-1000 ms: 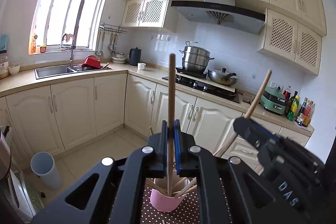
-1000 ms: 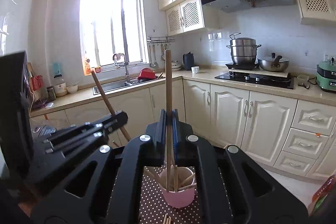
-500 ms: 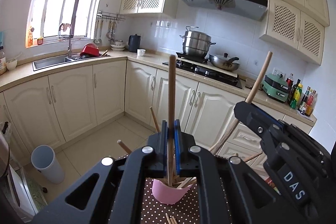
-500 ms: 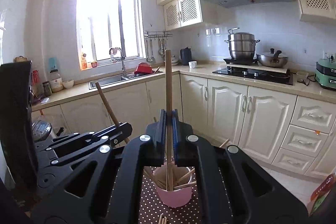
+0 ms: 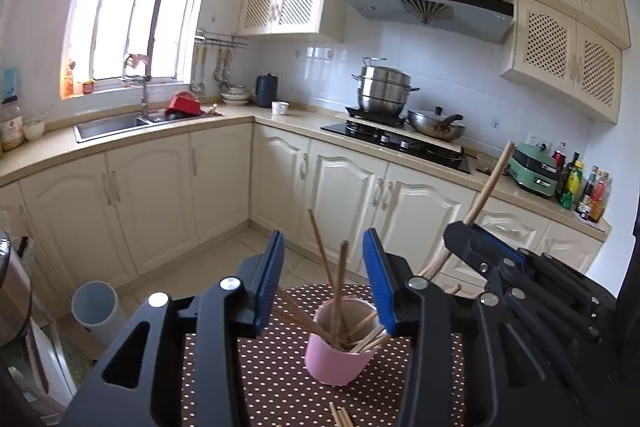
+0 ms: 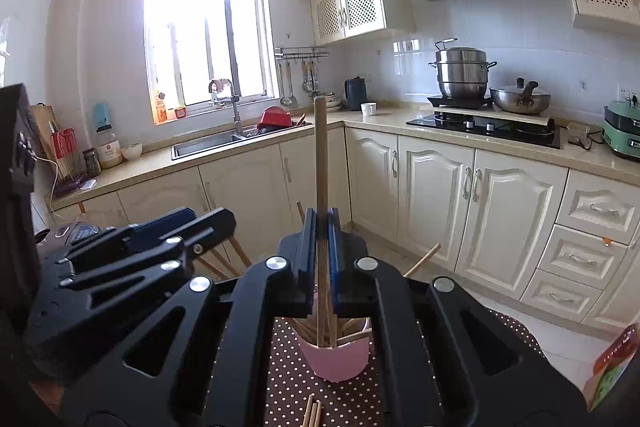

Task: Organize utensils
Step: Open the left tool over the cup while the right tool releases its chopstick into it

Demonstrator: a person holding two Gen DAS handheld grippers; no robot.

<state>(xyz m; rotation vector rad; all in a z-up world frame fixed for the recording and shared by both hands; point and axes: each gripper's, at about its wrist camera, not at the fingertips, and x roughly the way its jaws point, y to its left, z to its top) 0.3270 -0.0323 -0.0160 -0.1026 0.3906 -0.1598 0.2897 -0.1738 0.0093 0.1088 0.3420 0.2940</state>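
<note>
A: What does the left wrist view show?
B: The left gripper [image 5: 323, 279], jaws just opened and holding nothing, above the pink cup [image 5: 340, 347] of chopsticks at lower centre.

A: And the right wrist view?
B: The right gripper [image 6: 321, 259] clamps one upright chopstick [image 6: 320, 155] over that cup [image 6: 334, 355] on the dotted bench [image 6: 288, 387].

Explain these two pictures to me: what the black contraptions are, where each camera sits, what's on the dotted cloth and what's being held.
The black contraptions are hand-held two-finger grippers, each carrying a camera that looks along its fingers. The left gripper has just been opening; its blue pads stand apart, holding nothing. The right gripper is clamped on one upright wooden chopstick, its lower end in the pink cup. That cup, full of chopsticks, stands on the brown white-dotted cloth. A few loose wooden chopsticks lie before it.
</note>
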